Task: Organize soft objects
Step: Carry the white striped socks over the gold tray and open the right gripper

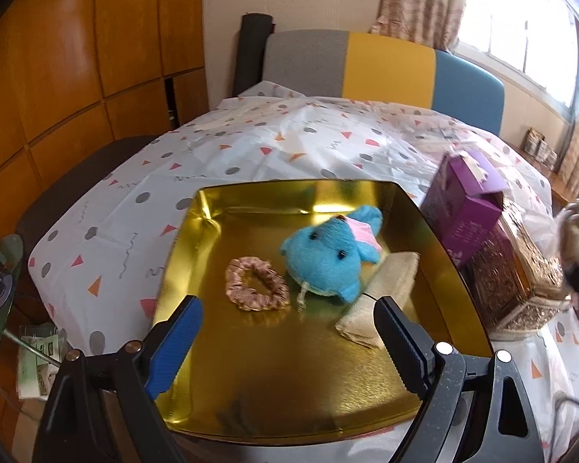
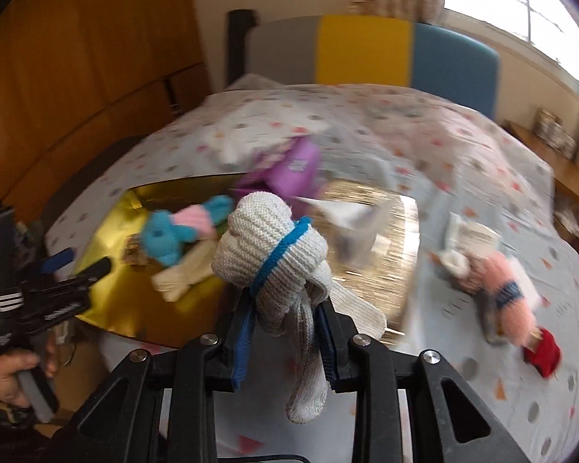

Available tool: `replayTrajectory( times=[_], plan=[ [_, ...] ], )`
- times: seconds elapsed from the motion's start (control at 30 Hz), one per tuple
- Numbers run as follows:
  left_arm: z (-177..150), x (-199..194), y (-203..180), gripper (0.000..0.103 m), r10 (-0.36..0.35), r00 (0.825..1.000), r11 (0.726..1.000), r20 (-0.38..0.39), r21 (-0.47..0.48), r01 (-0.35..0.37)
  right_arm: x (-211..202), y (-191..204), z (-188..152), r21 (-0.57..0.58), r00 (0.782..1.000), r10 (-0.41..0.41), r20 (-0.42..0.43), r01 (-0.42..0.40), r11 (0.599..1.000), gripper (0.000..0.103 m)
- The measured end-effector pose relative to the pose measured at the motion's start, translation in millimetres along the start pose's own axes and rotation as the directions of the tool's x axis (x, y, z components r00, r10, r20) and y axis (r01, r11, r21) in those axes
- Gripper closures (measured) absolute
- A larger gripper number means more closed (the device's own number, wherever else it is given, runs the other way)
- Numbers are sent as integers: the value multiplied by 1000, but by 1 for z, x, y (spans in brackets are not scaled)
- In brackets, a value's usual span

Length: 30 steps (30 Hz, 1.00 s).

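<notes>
A gold tray lies on the patterned bedspread. In it are a blue plush toy, a pink scrunchie and a beige cloth pouch. My left gripper is open and empty above the tray's near side. My right gripper is shut on a rolled grey knitted glove with a blue band, held in the air to the right of the tray. A pink knitted item and a red knitted item lie on the bedspread at the right.
A purple box and an ornate gold box stand just right of the tray. The bed's grey, yellow and blue headboard is at the back. Wooden cabinets are at the left. The right wrist view is blurred by motion.
</notes>
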<state>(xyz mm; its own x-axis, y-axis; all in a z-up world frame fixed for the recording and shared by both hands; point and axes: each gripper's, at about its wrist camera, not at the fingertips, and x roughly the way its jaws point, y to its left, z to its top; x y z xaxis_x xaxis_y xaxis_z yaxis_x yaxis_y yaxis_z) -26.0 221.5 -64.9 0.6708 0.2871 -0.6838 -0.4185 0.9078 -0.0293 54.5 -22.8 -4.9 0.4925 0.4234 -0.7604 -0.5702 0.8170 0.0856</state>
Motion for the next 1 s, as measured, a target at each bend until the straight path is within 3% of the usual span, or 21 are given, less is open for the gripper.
replayTrajectory(
  times=[0.27,0.47,0.6,0.73,1.0],
  plan=[
    [1,0,28,12,46,999,997,3,-67,-45,68,89,19,-154,987,121,-109,-137,979,72],
    [-1,2,35,12,57,998,995,-5,-79,-57,119,111,8,-174,958,166,-234,-209,962,66],
    [-2,2,32,12,54,999,996,-7,-67,-54,133,110,-5,-171,952,153,-265,-203,964,61],
    [-2,1,27,12,47,999,997,-6,-54,-47,129,105,-8,-158,957,154,-246,-196,968,60],
    [-1,-6,13,12,27,1000,999,7,-16,-27,93,79,-5,-122,980,151,-128,-167,978,58]
  ],
)
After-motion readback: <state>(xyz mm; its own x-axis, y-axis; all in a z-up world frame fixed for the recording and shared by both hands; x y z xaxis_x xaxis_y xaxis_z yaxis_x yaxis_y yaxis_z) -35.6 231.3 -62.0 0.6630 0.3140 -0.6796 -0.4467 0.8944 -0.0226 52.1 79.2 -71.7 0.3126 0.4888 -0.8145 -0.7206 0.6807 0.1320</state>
